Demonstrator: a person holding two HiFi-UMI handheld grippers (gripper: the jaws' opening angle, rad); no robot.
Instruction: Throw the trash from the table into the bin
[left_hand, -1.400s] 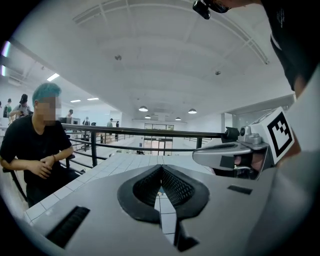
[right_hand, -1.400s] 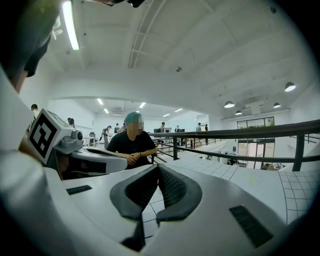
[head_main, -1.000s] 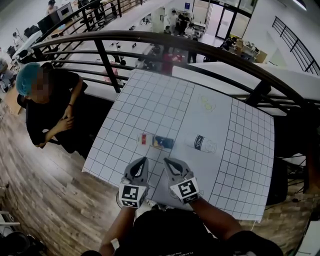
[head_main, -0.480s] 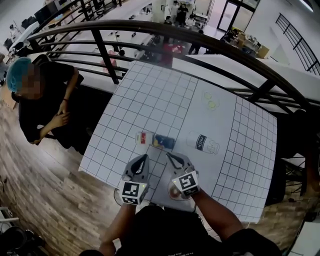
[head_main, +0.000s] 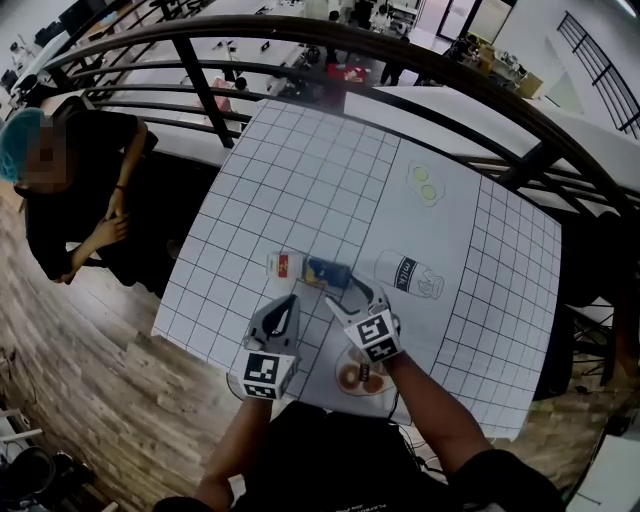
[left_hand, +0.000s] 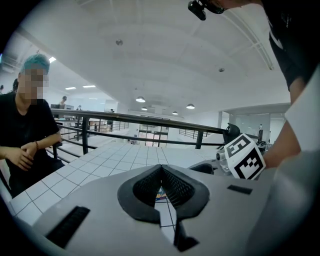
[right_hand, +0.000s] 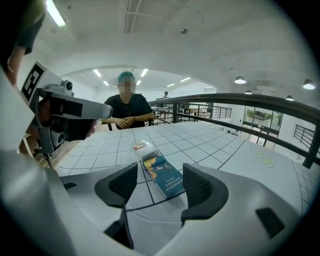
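Trash for this job starts just past my two tools, on the white gridded table (head_main: 300, 190). Nearest me, at the table's near edge, a round container (head_main: 362, 378) with brown bits inside sits below my right forearm; I cannot tell whether it is the bin.

My left gripper (head_main: 289, 302) hovers low over the near part of the table. Its own view shows the left gripper (left_hand: 161, 172) with jaws pressed together and nothing between them.

Just to its right, the right gripper (head_main: 360, 297) points down at the table. Its jaws have just been opening and now stand wide. In the right gripper view, the gripper (right_hand: 160, 182) frames the near end of a blue packet (right_hand: 164, 176) in the gap, and neither pad presses on it.

In the head view that blue packet (head_main: 328, 273) lies flat on the table, just ahead of the right gripper. A small red-and-white carton (head_main: 284, 266) lies just beside its left end. A white milk bottle (head_main: 410, 274) lies on its side to the right, apart from the packet.

Farther up the table are two small yellow-green marks (head_main: 424, 182). Beyond the far edge runs a dark curved railing (head_main: 400, 50). A person (head_main: 70, 190) in black sits off the table's left side.
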